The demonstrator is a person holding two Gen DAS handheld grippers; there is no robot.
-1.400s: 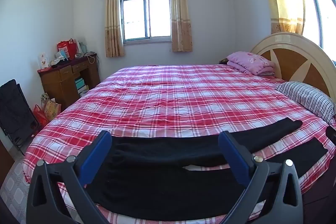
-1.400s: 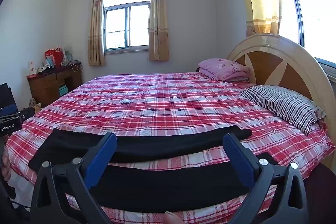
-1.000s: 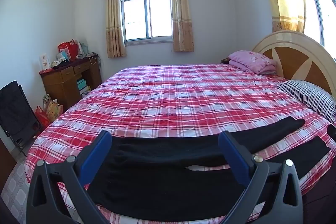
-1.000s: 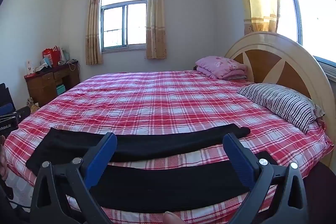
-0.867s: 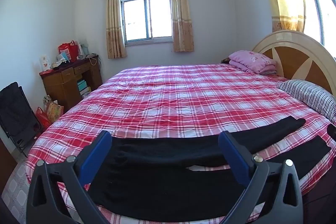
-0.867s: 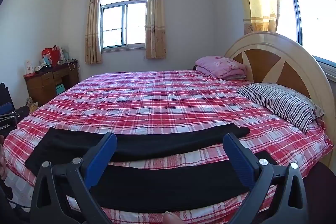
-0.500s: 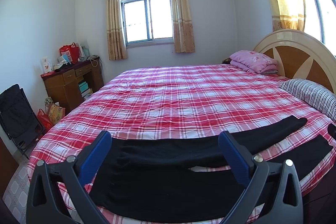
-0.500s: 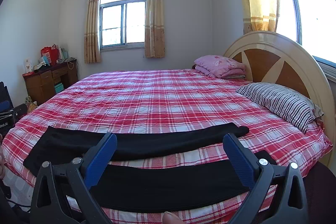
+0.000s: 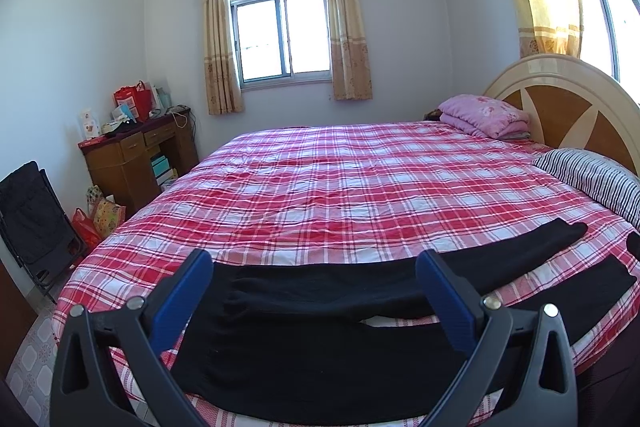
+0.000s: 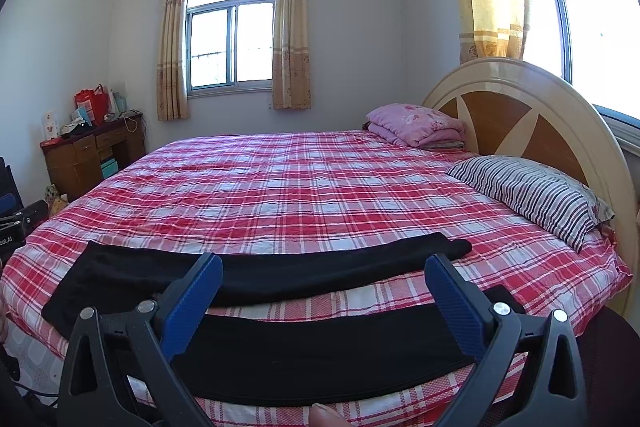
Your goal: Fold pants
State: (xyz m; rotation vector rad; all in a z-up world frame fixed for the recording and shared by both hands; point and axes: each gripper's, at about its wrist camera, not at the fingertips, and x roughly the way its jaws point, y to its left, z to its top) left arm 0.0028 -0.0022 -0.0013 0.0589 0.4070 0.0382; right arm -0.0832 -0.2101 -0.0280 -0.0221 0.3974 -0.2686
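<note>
Very little has changed over the last second or so: both cameras have drifted slightly, so the room sits a touch lower in each view, but the pants [image 9: 320, 339] lie just as they did, spread flat along the near edge of the bed [image 9: 360, 179] with the two legs parted. You have not touched the cloth yet, so the fold is still wholly ahead of you; this reads as the lining-up before a first grasp.

Your left gripper [image 9: 314, 291] hovers over the waist end with its fingers [image 9: 180, 299] wide apart and nothing between them. Your right gripper [image 10: 322, 291] hangs over the leg end, fingers equally apart and empty.

The left view gives you the broad waist and the crotch, where the legs split, and only the far tips of the cuffs. The right view gives you both legs lying nearly parallel with a strip of plaid between them, and the near cuff just by your right finger. It also shows your left gripper at the far left edge and a fingertip [image 10: 326, 417] at the bottom, neither seen from the left.
</note>
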